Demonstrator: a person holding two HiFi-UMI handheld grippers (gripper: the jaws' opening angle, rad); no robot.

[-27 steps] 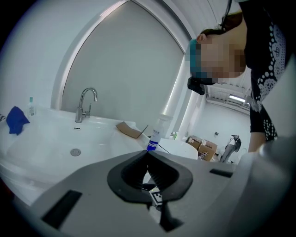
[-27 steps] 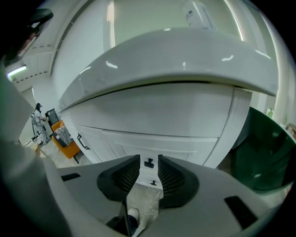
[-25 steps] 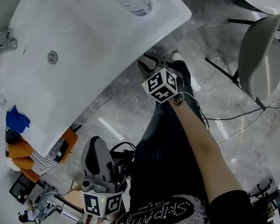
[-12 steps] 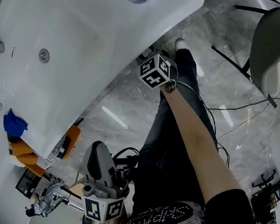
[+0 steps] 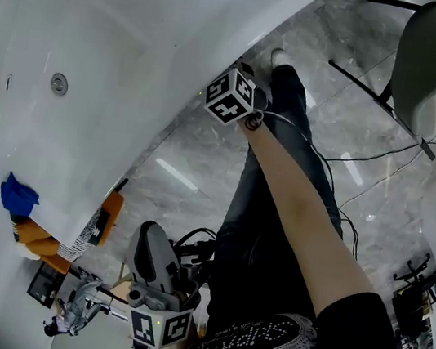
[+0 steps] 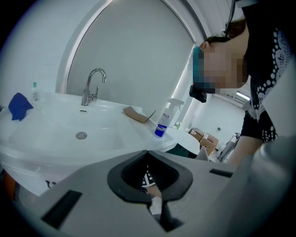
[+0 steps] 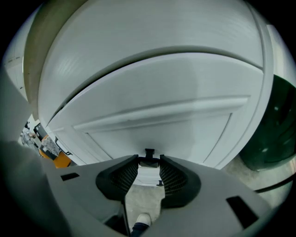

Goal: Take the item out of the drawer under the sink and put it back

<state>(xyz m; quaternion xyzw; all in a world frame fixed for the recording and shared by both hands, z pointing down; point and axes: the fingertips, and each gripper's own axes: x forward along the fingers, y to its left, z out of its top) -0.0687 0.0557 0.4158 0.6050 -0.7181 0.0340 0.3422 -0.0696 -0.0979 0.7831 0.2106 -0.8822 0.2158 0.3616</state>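
Right gripper (image 7: 149, 163): we see its ribbed black jaws apart, just opening, the small dark knob (image 7: 149, 154) between the tips, unpressed.
Left gripper (image 6: 148, 152): clenched on nothing.
Drawer (image 7: 152, 102): one white panelled front under the sink, closed; its item is hidden from us.
Sink (image 5: 95, 66): smooth white oval; one chrome faucet (image 6: 92, 85), one spray bottle (image 6: 163, 121), one blue cloth (image 5: 17, 197).
Floor (image 5: 205, 151): grey veined marble; one chair (image 5: 424, 55).

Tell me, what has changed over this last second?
The right gripper moved in under the edge of the sink toward the white drawer front, and its jaws have just been opening. A small dark handle now stands at their tips, not gripped. Nothing was taken hold of or let go. The left gripper stayed low and shut; the blue cloth and spray bottle stayed put.
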